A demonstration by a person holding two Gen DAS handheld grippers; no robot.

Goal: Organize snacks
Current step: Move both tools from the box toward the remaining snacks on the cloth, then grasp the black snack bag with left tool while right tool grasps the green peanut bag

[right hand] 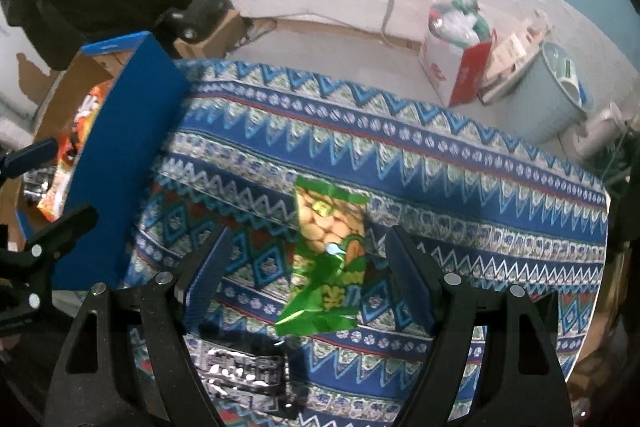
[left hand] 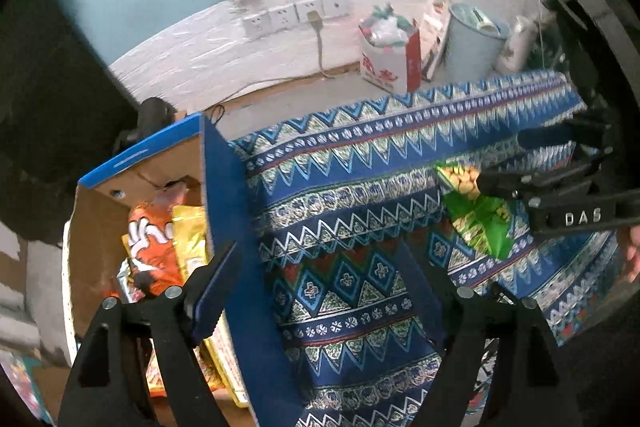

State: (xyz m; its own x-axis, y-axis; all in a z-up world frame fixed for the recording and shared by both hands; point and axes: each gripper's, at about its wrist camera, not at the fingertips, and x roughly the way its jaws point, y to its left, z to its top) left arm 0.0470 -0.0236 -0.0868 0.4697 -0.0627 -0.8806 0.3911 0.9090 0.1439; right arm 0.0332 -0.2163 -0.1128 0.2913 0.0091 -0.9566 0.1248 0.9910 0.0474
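Both grippers angled steeply down over the patterned tablecloth [right hand: 440, 155]

Right gripper [right hand: 308, 267] gapes, unclosed, around the green snack bag [right hand: 328, 267]; left gripper [left hand: 320, 275] spread empty beside the blue cardboard box [left hand: 224, 195].

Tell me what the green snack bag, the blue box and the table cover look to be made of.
Green snack bag: glossy plastic film, crinkled with bright glints. Blue box: cardboard, printed blue outside, with raw brown inner walls. Table cover: seemingly woven cloth, matte, patterned, draping over the edge.

"DAS" on right claw [left hand: 500, 163]
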